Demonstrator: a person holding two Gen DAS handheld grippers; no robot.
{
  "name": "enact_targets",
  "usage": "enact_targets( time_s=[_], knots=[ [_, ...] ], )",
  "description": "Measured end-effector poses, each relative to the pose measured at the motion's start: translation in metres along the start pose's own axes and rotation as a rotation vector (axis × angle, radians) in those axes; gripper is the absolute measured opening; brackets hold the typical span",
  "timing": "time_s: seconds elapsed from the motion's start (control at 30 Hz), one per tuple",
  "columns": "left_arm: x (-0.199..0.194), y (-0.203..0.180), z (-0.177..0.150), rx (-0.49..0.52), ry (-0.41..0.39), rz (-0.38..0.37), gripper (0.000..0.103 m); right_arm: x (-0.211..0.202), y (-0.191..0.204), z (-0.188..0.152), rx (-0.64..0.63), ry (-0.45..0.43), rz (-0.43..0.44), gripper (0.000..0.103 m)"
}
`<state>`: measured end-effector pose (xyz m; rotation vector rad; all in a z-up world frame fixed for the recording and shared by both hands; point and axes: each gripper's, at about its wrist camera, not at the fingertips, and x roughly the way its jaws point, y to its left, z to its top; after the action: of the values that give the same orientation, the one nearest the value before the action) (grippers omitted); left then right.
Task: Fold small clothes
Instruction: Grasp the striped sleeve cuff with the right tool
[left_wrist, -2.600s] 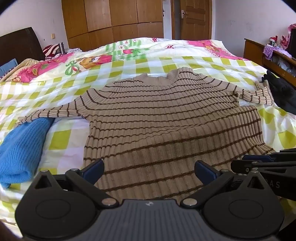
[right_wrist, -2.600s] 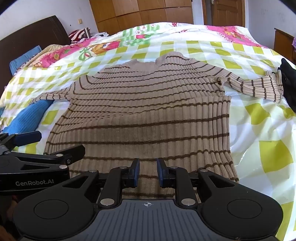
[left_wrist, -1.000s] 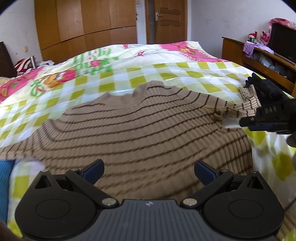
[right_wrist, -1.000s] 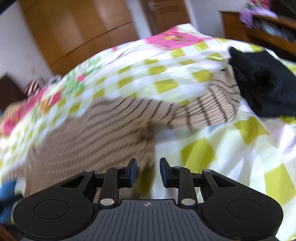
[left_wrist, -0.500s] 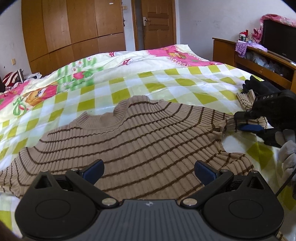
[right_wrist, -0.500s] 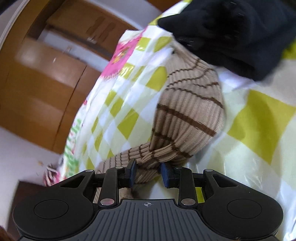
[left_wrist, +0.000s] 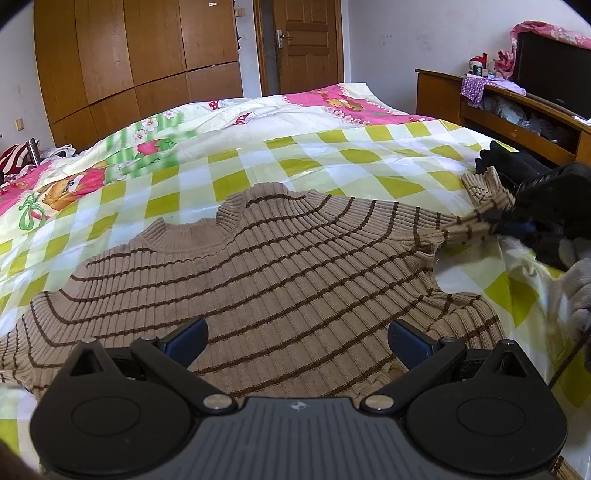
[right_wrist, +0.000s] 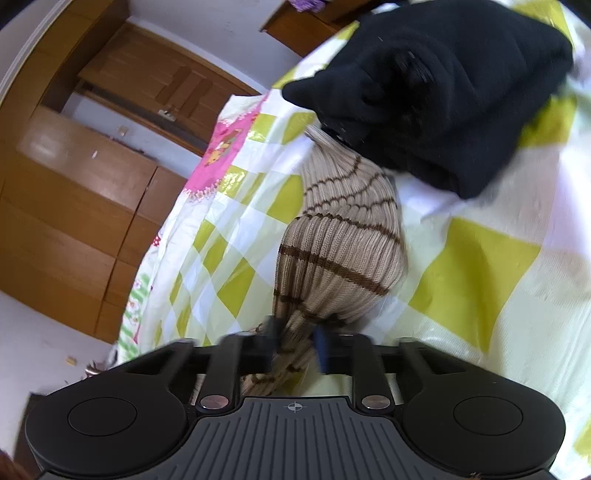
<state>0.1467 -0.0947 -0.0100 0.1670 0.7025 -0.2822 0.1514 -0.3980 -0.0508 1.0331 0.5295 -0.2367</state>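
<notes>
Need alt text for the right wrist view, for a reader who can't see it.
The right gripper has just been closing and pinches the sleeve of a tan, brown-striped sweater, on a yellow-green checked bedspread. A black garment lies over the sleeve's cuff end. The view is tilted, with wooden wardrobes behind.

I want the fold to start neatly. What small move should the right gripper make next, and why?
Probably lift the sleeve a little and carry it across onto the sweater's body. The right gripper has just closed on the sleeve near its cuff, the sleeve end touches the black garment, and the body lies flat. The left gripper hangs open over it.
</notes>
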Motion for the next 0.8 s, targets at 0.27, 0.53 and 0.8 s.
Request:
enact_targets(
  time_s=[0.27,0.53,0.8],
  knots=[
    [0.001,0.007,-0.003,-0.033,0.004,-0.014,0.103,-0.040,0.035,0.001,-0.216,-0.092,0.097,0.010],
    [0.001,-0.002,-0.005,0.009,0.010,-0.009,0.103,-0.039,-0.008,0.000,-0.153,-0.024,0.010,0.017],
    [0.011,-0.018,0.009,0.017,-0.008,-0.032,0.103,-0.038,-0.025,0.046,-0.117,-0.144,-0.038,0.025]
  ],
)
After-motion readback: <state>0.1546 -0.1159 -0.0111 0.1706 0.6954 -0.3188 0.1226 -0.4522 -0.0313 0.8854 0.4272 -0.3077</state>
